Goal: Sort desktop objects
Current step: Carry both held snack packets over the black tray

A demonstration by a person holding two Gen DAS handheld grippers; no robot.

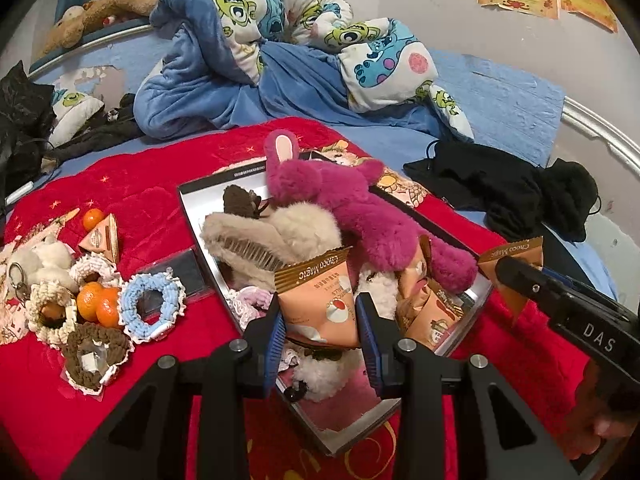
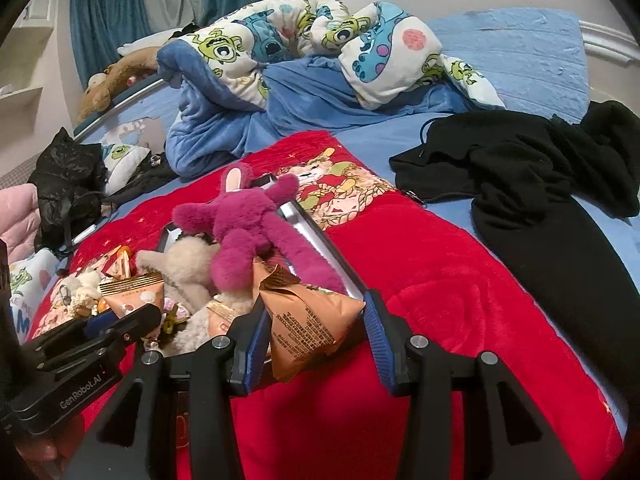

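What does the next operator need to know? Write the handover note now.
Left gripper: shut on a Choco Magic snack packet, over the box.
Right gripper: shut on a second snack packet, at the box's right edge.
Tray box on the red blanket: holds the magenta plush, beige plush and more packets.
Still loose to the left: tangerines, crocheted scrunchies, one packet, a white plush keychain.
Left: set down both packets, then sort the loose pile.
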